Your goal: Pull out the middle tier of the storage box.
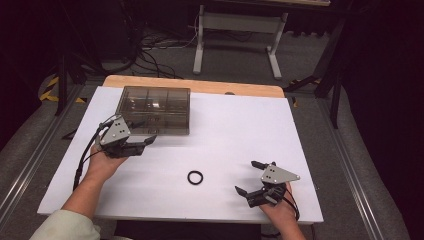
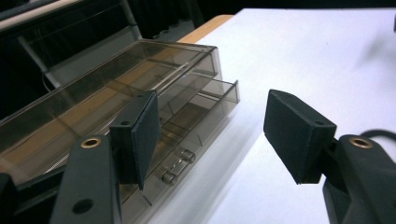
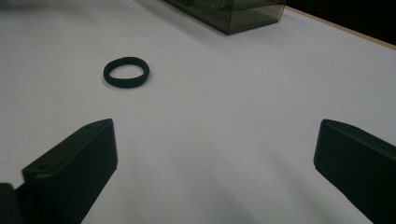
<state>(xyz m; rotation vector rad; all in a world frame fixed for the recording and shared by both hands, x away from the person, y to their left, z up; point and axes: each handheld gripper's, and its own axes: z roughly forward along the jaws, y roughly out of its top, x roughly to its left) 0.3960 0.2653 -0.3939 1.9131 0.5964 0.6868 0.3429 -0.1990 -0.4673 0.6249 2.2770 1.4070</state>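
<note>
A smoky clear plastic box with several compartments stands at the back left of the white table. In the left gripper view its lower drawer is pulled out, with small clear cylinders lying in it. My left gripper hovers at the box's front, jaws open, nothing between them. A black ring lies flat on the table toward the front middle. My right gripper rests to the ring's right, wide open and pointing at the ring, well apart from it.
A wooden strip runs along the table's far edge. Beyond it stand a white table frame and loose cables on the floor. Bare white surface stretches between the box and the right gripper.
</note>
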